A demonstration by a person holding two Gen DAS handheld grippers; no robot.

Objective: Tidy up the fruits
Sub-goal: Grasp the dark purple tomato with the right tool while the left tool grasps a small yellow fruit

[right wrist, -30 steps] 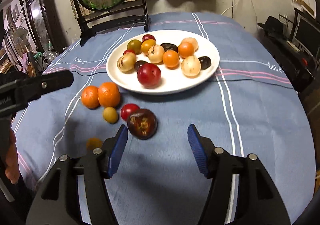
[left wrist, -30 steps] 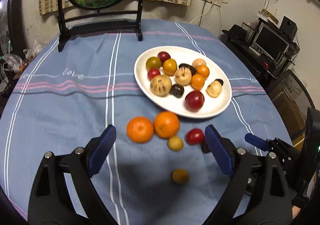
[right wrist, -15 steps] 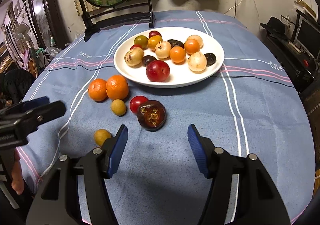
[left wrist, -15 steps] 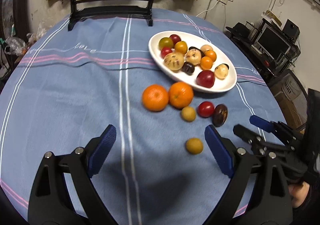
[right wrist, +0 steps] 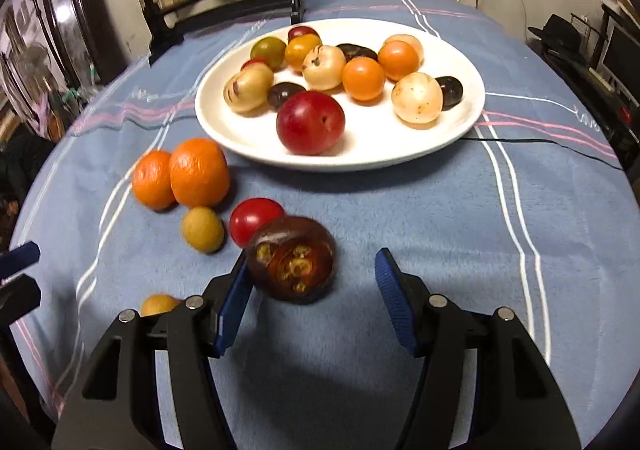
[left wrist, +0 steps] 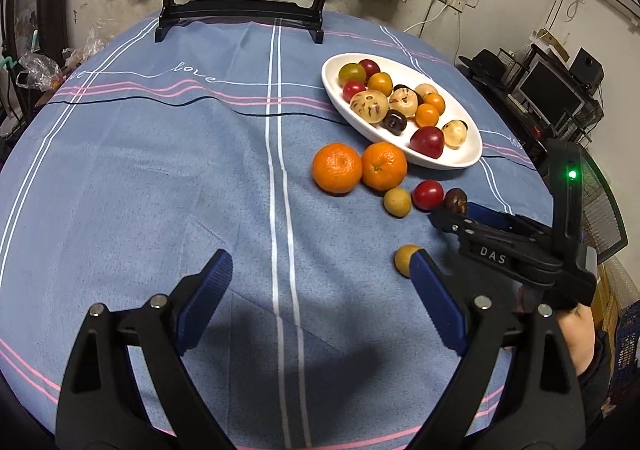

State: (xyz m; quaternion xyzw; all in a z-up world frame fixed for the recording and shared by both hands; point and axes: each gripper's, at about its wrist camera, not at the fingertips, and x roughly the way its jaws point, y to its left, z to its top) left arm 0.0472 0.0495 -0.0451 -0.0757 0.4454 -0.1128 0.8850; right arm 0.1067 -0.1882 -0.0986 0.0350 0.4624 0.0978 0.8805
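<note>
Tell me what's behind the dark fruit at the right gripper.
Directly behind the dark fruit sits a red tomato, partly covered by it. Farther back is the white plate. The cloth under the fruit is hidden.

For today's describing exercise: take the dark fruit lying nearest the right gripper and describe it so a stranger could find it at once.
Start at the white plate of fruit on the blue tablecloth. Loose fruit lies on the cloth in front of it; nearest the open right gripper is the dark brown fruit, beside a red tomato. It alone is brown and shows yellowish seeds.

Dim indoor light, fisheye-warped edges
</note>
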